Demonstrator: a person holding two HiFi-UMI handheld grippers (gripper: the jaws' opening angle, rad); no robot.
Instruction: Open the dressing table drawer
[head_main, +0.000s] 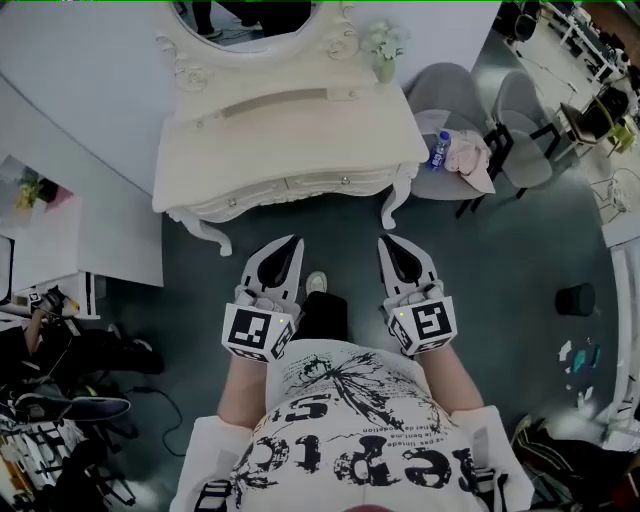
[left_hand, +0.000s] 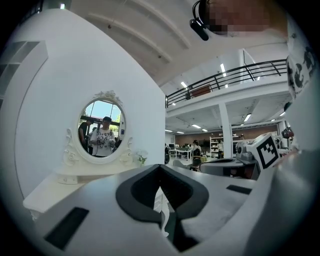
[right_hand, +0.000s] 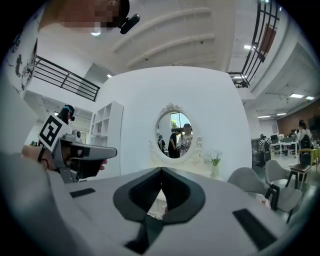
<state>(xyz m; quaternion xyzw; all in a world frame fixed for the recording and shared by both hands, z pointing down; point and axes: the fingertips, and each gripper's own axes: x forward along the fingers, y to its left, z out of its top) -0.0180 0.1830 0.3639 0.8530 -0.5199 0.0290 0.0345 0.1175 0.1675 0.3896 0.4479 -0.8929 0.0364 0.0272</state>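
The white dressing table (head_main: 300, 140) stands ahead of me, with an oval mirror (head_main: 250, 25) on top. Its drawer front (head_main: 318, 184) carries two small knobs and sits flush under the tabletop. My left gripper (head_main: 296, 240) and right gripper (head_main: 384, 241) hover side by side over the dark floor, short of the table and touching nothing. Both point level at the table with jaws together and nothing between them. In the left gripper view the jaw tips (left_hand: 160, 166) meet below the mirror (left_hand: 101, 131). The right gripper view shows its tips (right_hand: 161, 169) closed under the mirror (right_hand: 175, 134).
A small vase of flowers (head_main: 384, 50) stands on the tabletop's right end. Two grey chairs (head_main: 455, 95) stand right of the table, with a water bottle (head_main: 439, 150) and pink cloth (head_main: 472, 160) on one. A white cabinet (head_main: 120, 235) stands at left.
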